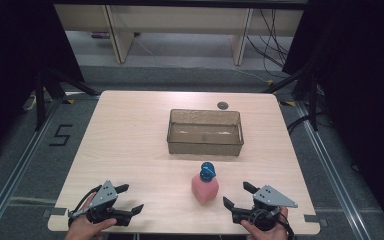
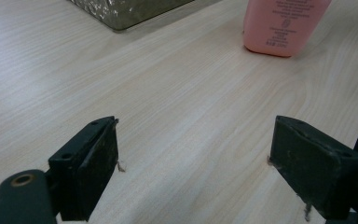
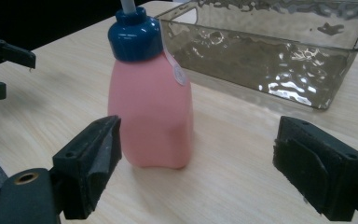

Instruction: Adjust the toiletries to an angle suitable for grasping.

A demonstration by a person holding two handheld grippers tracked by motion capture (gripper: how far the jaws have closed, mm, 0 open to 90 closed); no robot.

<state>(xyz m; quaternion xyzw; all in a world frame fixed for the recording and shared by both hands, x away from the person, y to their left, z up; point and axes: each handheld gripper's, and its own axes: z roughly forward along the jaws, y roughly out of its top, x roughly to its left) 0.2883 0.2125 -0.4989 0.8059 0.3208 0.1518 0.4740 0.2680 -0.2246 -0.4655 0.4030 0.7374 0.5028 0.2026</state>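
We see both tools, left (image 1: pixel 126 198) and right (image 1: pixel 237 194), wide open and empty; a careless grab could topple the pink bottle (image 1: pixel 204 186) at lower centre.

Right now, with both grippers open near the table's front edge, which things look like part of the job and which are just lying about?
Likely part of the job:
pink bottle with a blue cap, standing upright
clear bin, nothing in it
left gripper and right gripper, both open

Just lying about:
small dark disc beyond the bin
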